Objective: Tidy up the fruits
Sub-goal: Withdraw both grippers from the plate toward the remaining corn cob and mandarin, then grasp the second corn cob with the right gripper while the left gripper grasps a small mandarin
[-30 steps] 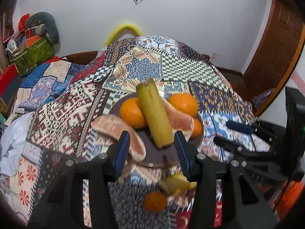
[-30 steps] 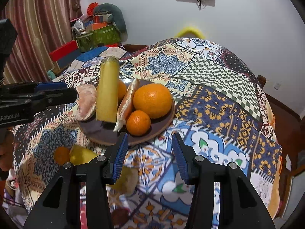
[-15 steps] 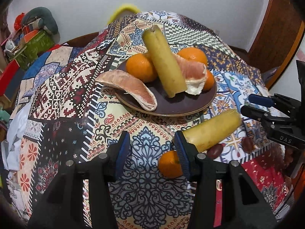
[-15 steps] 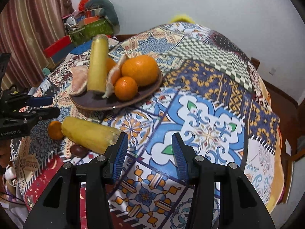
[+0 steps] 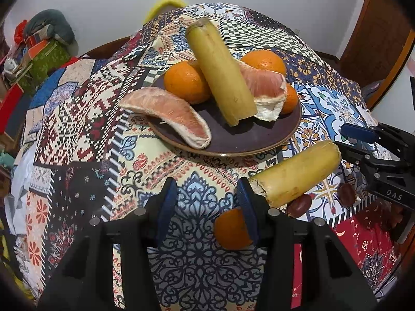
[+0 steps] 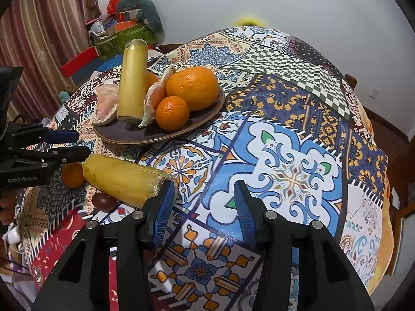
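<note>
While both jaws gape empty, smooth cylindrical cane piece (image 5: 295,175) lies on glossy patterned cloth (image 5: 192,254).

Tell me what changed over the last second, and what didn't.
Both cameras pulled back and down from the plate, so the near table edge came into view: the loose yellow stalk piece, a small orange and dark round fruits. Nothing was grasped or released. The left gripper and right gripper stayed open and empty; the fruit on the plate kept its arrangement.

Both hand-held grippers, L (image 5: 206,207) & R (image 6: 203,204), jaws apart, empty.
</note>
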The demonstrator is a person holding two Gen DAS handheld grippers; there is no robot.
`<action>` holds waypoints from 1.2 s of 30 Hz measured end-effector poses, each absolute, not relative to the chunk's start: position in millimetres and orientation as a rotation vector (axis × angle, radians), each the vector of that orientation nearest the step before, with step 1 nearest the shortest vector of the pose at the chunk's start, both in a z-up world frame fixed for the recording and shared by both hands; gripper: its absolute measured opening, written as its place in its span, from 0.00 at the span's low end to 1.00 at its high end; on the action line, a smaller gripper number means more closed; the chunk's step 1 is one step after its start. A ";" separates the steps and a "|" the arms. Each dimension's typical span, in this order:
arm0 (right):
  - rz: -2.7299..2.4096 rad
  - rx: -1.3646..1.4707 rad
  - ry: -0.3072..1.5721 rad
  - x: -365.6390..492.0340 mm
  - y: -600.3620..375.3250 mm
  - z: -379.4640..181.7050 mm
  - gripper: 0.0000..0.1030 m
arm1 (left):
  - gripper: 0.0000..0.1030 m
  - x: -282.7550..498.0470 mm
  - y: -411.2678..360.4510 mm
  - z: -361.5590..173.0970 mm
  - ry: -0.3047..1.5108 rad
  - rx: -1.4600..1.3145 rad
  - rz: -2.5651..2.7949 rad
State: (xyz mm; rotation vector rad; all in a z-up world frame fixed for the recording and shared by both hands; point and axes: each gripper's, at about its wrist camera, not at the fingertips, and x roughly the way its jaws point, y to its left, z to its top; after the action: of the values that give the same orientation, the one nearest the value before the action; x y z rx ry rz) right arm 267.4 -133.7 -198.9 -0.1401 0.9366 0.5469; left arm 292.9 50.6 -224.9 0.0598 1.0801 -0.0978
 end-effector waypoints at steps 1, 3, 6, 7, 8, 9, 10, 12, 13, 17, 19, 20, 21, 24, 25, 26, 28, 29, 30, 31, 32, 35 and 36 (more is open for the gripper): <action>0.544 -0.138 0.938 267.2 -136.1 -198.5 0.43 | 0.46 294.8 48.0 -225.0 1.081 0.063 -0.101; 0.533 -0.133 0.936 266.7 -142.8 -197.9 0.43 | 0.46 299.4 39.8 -225.2 1.081 0.066 -0.107; 0.519 -0.122 0.935 266.0 -155.5 -197.2 0.43 | 0.44 305.4 29.9 -225.8 1.080 0.052 -0.114; 0.515 -0.117 0.935 265.6 -159.5 -196.8 0.43 | 0.44 307.1 26.1 -225.8 1.078 0.051 -0.116; 0.512 -0.110 0.935 265.2 -163.9 -196.6 0.43 | 0.44 308.4 22.5 -226.9 1.085 0.046 -0.116; 0.513 -0.103 0.938 265.0 -168.5 -196.3 0.43 | 0.44 308.9 21.1 -228.1 1.085 0.031 -0.124; 0.511 -0.100 0.943 265.1 -171.1 -196.0 0.43 | 0.44 308.5 21.5 -228.8 1.085 0.015 -0.134; 0.510 -0.092 0.949 264.6 -175.9 -194.7 0.43 | 0.44 308.2 23.5 -229.3 1.086 -0.010 -0.137; 0.512 -0.092 0.947 264.0 -175.2 -192.8 0.43 | 0.44 307.4 25.8 -229.2 1.089 -0.030 -0.142; 0.520 -0.113 0.912 257.4 -170.6 -183.3 0.43 | 0.44 298.2 33.8 -223.1 1.072 -0.054 -0.126; 0.530 -0.123 0.891 255.6 -166.3 -178.8 0.43 | 0.44 292.0 39.8 -218.9 1.058 -0.057 -0.108; 0.547 -0.110 0.887 255.9 -165.8 -177.1 0.43 | 0.44 289.8 42.0 -217.3 1.054 -0.061 -0.103; 0.566 -0.094 0.887 255.9 -164.0 -175.1 0.43 | 0.44 286.7 44.9 -215.4 1.048 -0.066 -0.096; 0.613 -0.095 0.888 255.6 -154.9 -173.2 0.44 | 0.45 278.1 52.9 -212.4 1.039 -0.080 -0.084; 0.630 -0.103 0.891 255.7 -150.5 -174.0 0.45 | 0.45 275.4 54.4 -212.1 1.038 -0.081 -0.081; 0.641 -0.114 0.896 255.9 -146.2 -175.1 0.46 | 0.45 272.7 56.7 -212.2 1.038 -0.083 -0.076; 0.667 -0.149 0.907 255.4 -137.0 -179.4 0.46 | 0.45 266.8 60.2 -213.3 1.040 -0.088 -0.072; 0.679 -0.166 0.915 255.2 -132.4 -182.0 0.46 | 0.45 263.3 62.2 -215.1 1.045 -0.096 -0.075; 0.685 -0.180 0.925 255.4 -128.8 -185.4 0.51 | 0.45 260.5 62.8 -217.1 1.051 -0.100 -0.077; 0.684 -0.190 0.926 256.5 -127.0 -187.4 0.52 | 0.47 260.7 61.9 -218.3 1.055 -0.102 -0.079; 0.689 -0.195 0.937 258.8 -124.2 -190.4 0.53 | 0.49 257.7 62.6 -219.4 1.053 -0.109 -0.084; 0.710 -0.195 0.962 264.7 -119.1 -194.1 0.61 | 0.51 252.6 63.2 -219.4 1.047 -0.116 -0.083; 0.716 -0.209 0.962 265.5 -116.3 -195.1 0.63 | 0.52 251.5 63.3 -219.6 1.047 -0.122 -0.084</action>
State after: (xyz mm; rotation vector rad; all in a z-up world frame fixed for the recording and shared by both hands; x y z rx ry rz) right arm 265.5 -116.3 -195.1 -0.2093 0.9624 0.7158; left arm 251.5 63.3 -219.6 -0.1218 1.0467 -0.0844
